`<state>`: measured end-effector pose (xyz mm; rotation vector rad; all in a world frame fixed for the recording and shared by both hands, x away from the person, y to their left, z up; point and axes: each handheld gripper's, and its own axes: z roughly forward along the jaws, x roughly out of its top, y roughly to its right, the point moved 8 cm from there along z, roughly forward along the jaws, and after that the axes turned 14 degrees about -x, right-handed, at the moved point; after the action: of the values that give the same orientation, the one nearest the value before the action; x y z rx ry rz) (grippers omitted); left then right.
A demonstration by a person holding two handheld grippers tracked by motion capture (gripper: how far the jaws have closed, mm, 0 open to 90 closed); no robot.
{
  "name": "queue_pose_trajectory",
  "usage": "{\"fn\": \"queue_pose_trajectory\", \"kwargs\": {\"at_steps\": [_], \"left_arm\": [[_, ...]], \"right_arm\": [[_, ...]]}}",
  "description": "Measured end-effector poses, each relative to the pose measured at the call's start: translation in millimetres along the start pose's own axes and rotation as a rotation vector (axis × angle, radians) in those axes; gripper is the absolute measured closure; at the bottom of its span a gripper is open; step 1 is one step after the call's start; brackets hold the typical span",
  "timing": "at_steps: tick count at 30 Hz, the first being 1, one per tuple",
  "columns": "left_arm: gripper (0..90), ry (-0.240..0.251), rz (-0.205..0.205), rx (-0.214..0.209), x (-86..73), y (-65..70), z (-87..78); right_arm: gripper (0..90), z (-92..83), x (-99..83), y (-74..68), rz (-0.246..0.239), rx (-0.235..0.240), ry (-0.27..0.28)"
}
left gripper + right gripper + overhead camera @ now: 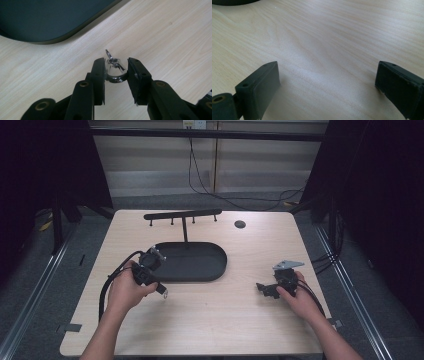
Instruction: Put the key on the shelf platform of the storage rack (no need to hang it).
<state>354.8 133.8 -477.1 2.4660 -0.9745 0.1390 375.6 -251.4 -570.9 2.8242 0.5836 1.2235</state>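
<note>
We see the left claw (115, 68) clamped on a small shiny metal ring (114, 71), held low over the pale wooden worktop (210, 315), just beside the near rim of the dark oval tray (200, 265). The right claw (327, 85) rests wide apart, nothing between its jaws, well away on the worktop's right side.

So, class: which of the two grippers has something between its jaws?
The left gripper: its jaws are closed on a small shiny metal ring just above the table, beside the dark tray. The right gripper stands open with bare wood between its jaws.
</note>
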Motion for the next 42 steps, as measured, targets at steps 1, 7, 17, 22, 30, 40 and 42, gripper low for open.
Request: {"fn": "queue_pose_trajectory", "kwargs": {"at_steps": [1, 7, 17, 22, 30, 40, 42], "left_arm": [[67.8, 0.001, 0.002, 0.005, 1.4, 0.7, -1.8], [67.8, -0.001, 0.006, 0.017, 8.8, 2.1, -12.0], [67.9, -0.007, 0.021, 0.009, 22.5, 6.3, -19.0], [67.8, 0.002, 0.015, 0.008, 26.7, 5.3, -20.9], [67.8, 0.014, 0.017, 0.011, 36.2, 4.8, -23.1], [67.9, 0.012, 0.035, 0.006, 50.8, 8.9, -19.2], [67.8, 0.006, 0.035, 0.006, 53.2, 8.5, -18.1]], "right_arm": [[5.0, 0.0, 0.0, 0.0, -0.001, 0.000, 0.000], [5.0, 0.0, 0.0, 0.0, -0.001, 0.000, 0.000], [5.0, 0.0, 0.1, -0.2, 0.001, 0.001, 0.000], [5.0, 0.0, 0.0, 0.0, -0.001, 0.000, 0.000], [5.0, 0.0, 0.0, -0.1, 0.001, 0.001, 0.000], [5.0, 0.0, 0.0, 0.0, 0.000, 0.000, 0.000], [5.0, 0.0, 0.0, 0.0, 0.000, 0.000, 0.000]]}}
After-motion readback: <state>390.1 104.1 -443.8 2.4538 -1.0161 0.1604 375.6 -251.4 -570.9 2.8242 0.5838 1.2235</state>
